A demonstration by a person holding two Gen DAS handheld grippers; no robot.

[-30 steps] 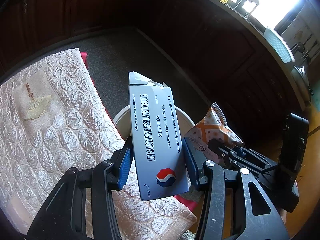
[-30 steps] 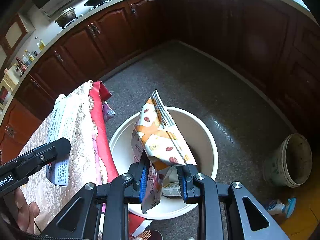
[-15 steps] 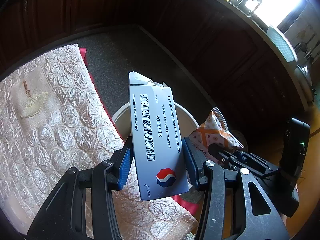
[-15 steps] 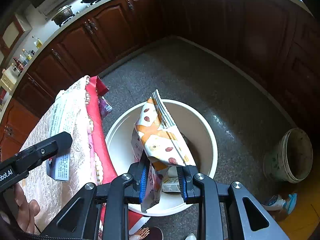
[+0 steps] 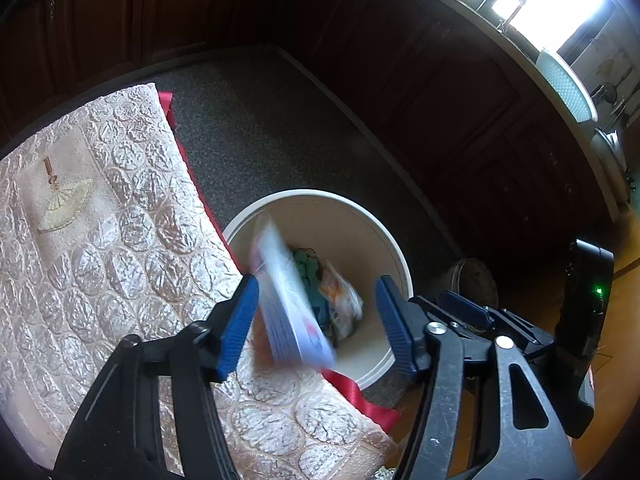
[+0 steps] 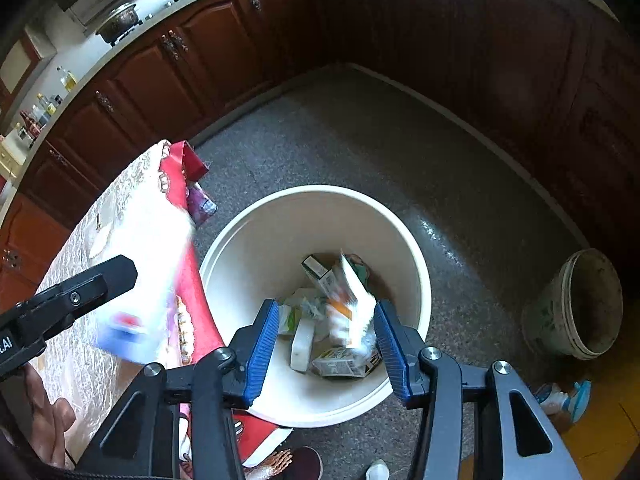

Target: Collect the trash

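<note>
My left gripper [image 5: 316, 322] is open. The white-and-blue tablet box [image 5: 290, 300] is blurred between its jaws, loose and tilting over the table edge toward the white bin [image 5: 394, 256]; it also shows in the right wrist view [image 6: 140, 292]. My right gripper [image 6: 324, 340] is open above the bin [image 6: 248, 256]. The orange-and-white snack bag [image 6: 350, 304] is blurred, dropping among the trash in the bin. The left gripper's arm [image 6: 68, 300] shows at the left of the right wrist view.
The bin stands on the grey floor against a table under a cream embossed cloth [image 5: 100, 220] with a red edge. A small dirty pot [image 6: 580, 304] stands on the floor to the right. Dark wooden cabinets [image 6: 200, 68] ring the floor.
Both grippers have opened. The tablet box has left the left jaws and is falling. The snack bag has left the right jaws and dropped into the bin.
</note>
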